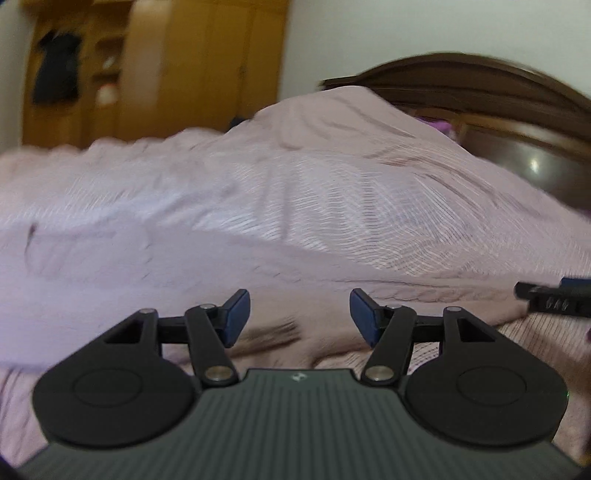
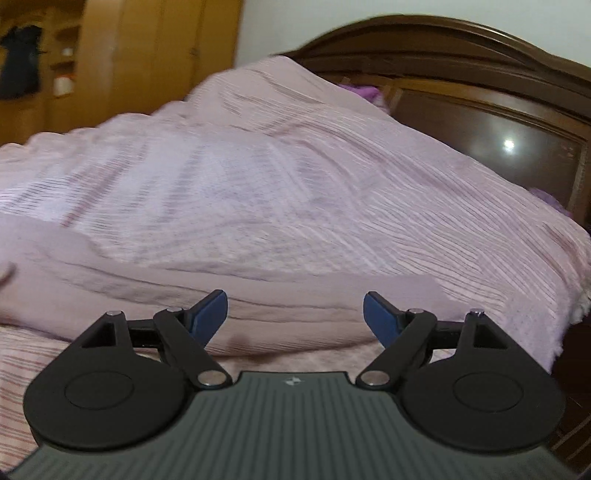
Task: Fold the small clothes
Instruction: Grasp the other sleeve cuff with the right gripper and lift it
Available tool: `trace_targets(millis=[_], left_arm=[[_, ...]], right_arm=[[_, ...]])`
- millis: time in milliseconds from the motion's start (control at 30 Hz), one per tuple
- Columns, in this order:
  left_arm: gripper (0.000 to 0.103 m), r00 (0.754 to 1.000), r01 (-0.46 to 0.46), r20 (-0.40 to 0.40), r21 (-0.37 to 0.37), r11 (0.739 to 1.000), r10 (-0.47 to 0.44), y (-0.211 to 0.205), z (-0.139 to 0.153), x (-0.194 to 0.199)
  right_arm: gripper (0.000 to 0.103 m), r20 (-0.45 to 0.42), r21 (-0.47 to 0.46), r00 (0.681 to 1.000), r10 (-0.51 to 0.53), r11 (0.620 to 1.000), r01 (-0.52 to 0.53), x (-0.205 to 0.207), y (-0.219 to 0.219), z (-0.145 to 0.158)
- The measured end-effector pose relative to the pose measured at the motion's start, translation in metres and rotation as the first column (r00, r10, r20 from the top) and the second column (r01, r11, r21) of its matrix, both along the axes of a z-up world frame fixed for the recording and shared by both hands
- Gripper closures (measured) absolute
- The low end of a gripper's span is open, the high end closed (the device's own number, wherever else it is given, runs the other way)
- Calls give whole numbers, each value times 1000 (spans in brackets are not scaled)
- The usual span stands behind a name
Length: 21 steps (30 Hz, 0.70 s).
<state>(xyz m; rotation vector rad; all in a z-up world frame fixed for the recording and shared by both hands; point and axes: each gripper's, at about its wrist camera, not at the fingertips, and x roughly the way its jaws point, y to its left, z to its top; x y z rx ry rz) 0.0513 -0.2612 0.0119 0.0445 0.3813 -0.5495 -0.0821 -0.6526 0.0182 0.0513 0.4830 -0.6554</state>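
Domestic bedroom. A bed (image 2: pixel 369 192) covered with a pink ribbed bedspread (image 1: pixel 295 192) occupies most of the view. A dark, glossy wooden headboard (image 2: pixel 498 122) stands behind it. A light wooden wardrobe (image 1: pixel 207 62) lines the white wall (image 2: pixel 303 26).

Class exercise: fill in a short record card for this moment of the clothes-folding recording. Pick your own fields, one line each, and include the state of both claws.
Setting: bed with a pink striped bedspread, dark wooden headboard behind it
Garment: plain pink garment lying flat across the near part of the bed
Left claw: open, nothing between its pads, above the garment
Right claw: open wide, nothing held
Background: light wooden wardrobe, dark clothing hanging at it
Image quality: motion blur in both views
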Motion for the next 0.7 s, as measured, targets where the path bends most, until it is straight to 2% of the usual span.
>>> trace_targets(millis=[67,133,233,333,400,467,533,567,700], left_arm=[[41,1000,-6,5,62,998,6,-13,-12,8],[41,998,-10,-68,93,996,16,-18,-26,20],[39,994,-6,-111,49,999,12,-12,-28,28],[38,993,-9,-120,43,999,14,-12,-26,25],[38,994,-13,-110,62,998,20,-15,-27,22],[38,995,-17,-100,75,997,25,-16,-28,23],[38,995,-20,-96,79,997,27,-15,-27,19],[38,995,-20,-96,79,997,27,-15,-27,18],[34,993,-7,-117,59,998,14,-13,-29,22]], right_arm=[[17,-1,38,999,-54,998,54,-5,-14,-6],[18,18,102,993,-116,988,114,-14,-31,-13],[18,109,245,987,-115,966,85,-24,-64,-25],[22,201,312,973,-116,949,49,-25,-84,-31],[39,251,326,961,-115,945,28,-23,-93,-31],[69,256,348,958,-129,937,33,-19,-101,-29],[85,269,357,955,-121,934,18,-16,-106,-27],[91,272,348,955,-113,938,12,-14,-105,-26],[94,274,286,960,-52,958,-30,-10,-94,-19]])
